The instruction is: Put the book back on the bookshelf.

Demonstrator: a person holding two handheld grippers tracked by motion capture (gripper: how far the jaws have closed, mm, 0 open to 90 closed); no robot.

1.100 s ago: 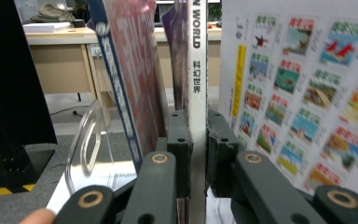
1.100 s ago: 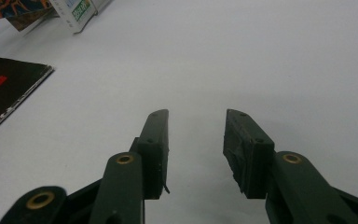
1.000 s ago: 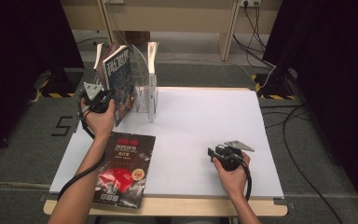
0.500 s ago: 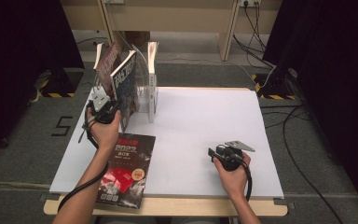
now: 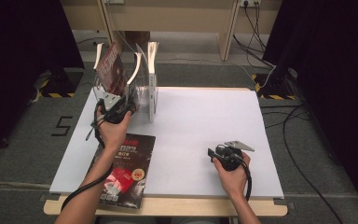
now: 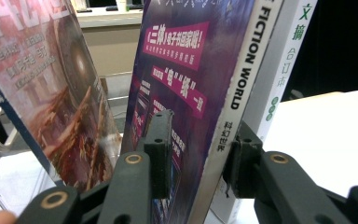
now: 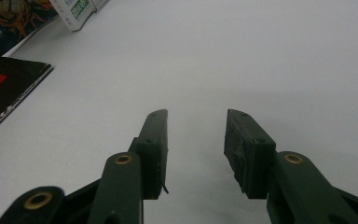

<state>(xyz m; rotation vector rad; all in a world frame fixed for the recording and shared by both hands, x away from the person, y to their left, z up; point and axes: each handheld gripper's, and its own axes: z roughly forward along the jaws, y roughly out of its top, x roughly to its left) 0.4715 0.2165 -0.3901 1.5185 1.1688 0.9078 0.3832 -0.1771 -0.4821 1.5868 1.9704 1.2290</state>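
Left gripper: jaws have just been opening, released, the magazine standing loose between them.
Magazine: upright in the clear rack at the table's far left, beside a white book.
Right gripper: jaws apart, empty, near right.
Dark magazine: flat, near left edge.
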